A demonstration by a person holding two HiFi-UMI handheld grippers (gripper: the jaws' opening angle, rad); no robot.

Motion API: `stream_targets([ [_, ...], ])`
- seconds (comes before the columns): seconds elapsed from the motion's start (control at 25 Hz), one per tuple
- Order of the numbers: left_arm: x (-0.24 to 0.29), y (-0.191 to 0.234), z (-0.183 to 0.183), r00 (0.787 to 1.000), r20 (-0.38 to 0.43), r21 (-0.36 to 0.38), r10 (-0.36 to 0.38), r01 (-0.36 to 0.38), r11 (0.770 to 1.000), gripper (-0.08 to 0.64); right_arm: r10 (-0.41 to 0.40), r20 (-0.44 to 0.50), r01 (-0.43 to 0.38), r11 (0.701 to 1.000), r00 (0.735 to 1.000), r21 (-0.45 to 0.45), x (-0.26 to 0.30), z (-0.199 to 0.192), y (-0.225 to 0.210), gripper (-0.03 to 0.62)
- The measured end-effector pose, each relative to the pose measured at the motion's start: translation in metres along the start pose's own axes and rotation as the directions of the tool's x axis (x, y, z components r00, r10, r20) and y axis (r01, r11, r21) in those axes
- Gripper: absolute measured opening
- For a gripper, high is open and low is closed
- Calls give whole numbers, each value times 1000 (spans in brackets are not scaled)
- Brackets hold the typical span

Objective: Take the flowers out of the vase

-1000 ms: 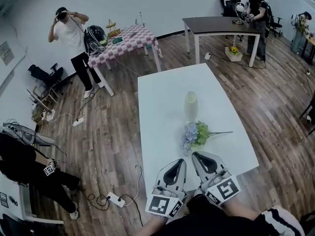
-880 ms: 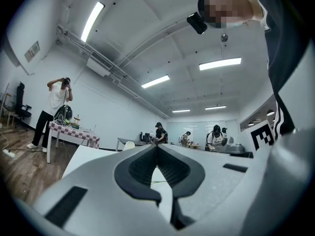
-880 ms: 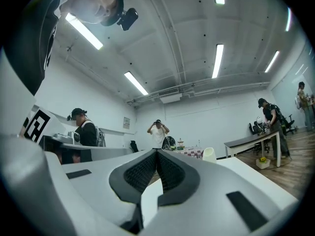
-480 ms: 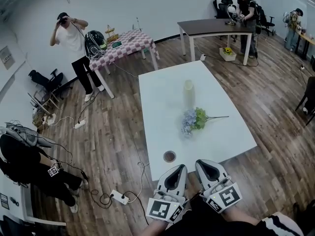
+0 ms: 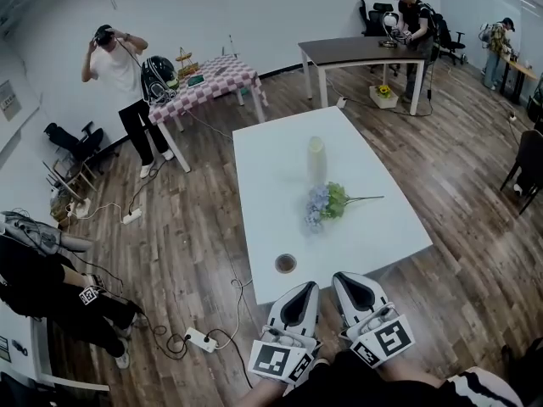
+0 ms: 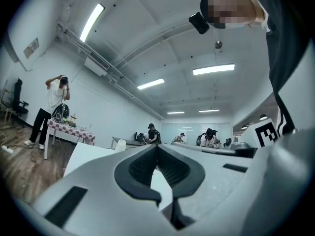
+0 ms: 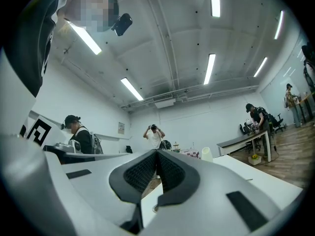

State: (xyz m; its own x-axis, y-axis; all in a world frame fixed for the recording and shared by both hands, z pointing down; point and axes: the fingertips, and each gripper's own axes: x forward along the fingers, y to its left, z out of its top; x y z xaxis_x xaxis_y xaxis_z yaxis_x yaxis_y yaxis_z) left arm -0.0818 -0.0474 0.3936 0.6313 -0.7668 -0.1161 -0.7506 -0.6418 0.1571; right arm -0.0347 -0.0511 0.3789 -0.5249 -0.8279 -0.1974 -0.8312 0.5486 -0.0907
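Observation:
A pale vase (image 5: 316,159) stands upright in the middle of the white table (image 5: 373,227). The flowers (image 5: 327,203), a blue and green bunch with a thin stem pointing right, lie on the table just in front of the vase. Both grippers hang side by side before the table's near edge, well short of the flowers. My left gripper (image 5: 310,286) is shut and holds nothing, and so is my right gripper (image 5: 338,276). The vase (image 6: 120,145) shows small in the left gripper view, past the shut left gripper (image 6: 157,146). It also rises beyond the right gripper (image 7: 157,152) as a small vase (image 7: 206,154).
A small round brown-rimmed object (image 5: 286,264) sits near the table's front left corner. A power strip (image 5: 202,340) and cables lie on the wooden floor at left. A checkered table (image 5: 204,79), a dark table (image 5: 356,51) and several people stand farther off.
Both grippers have drawn back from above the table's front to just off its near edge. The view backed away, bringing the round object into sight. Vase and flowers stayed put.

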Motion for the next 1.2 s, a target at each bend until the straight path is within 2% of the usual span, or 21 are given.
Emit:
stream_targets([
  [0.44, -18, -34, -1, 1000, 6, 12, 21, -21, 1000, 5, 29, 18, -29, 999, 999, -14, -36, 14, 11, 18],
  [1.2, -92, -191, -27, 995, 21, -36, 101, -100, 994, 5, 61, -18, -61, 998, 998, -12, -211, 36, 21, 19],
])
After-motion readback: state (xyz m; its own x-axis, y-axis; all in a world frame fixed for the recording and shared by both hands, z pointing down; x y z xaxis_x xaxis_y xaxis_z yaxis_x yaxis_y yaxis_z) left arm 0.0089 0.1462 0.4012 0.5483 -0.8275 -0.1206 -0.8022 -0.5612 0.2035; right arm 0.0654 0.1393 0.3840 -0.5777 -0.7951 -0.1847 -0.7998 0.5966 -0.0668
